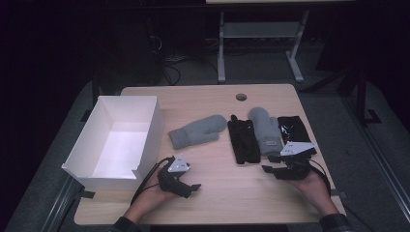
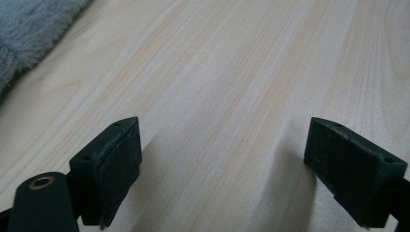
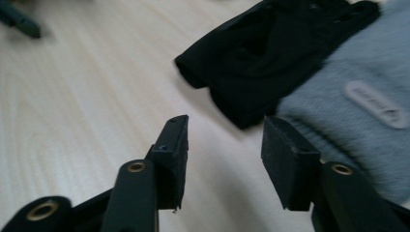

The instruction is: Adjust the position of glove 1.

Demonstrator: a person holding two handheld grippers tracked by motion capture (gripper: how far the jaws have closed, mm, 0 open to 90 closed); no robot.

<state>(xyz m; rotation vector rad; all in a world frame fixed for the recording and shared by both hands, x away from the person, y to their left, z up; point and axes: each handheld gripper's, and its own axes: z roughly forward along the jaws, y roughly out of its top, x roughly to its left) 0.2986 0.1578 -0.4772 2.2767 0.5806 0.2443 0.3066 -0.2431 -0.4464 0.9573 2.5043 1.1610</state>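
Two grey mittens lie mid-table: one (image 1: 198, 131) stretched sideways, the other (image 1: 265, 129) pointing away, with a black glove (image 1: 243, 140) between them. A second black piece (image 1: 294, 129) lies to the right. My left gripper (image 1: 192, 187) rests low on the table in front of the sideways mitten, whose fuzzy edge (image 2: 29, 29) shows in its view. The left gripper (image 2: 222, 164) is open over bare wood. My right gripper (image 1: 269, 163) sits just in front of the black glove (image 3: 270, 53) and the labelled mitten (image 3: 358, 111). The right gripper (image 3: 225, 159) is open with nothing between its jaws.
An open white box (image 1: 147, 140) stands at the table's left side, close to the left hand. A round cable hole (image 1: 241, 97) lies near the far edge. Bare wood (image 1: 232, 193) runs along the table's front between the two hands. Table legs stand on the dark floor beyond.
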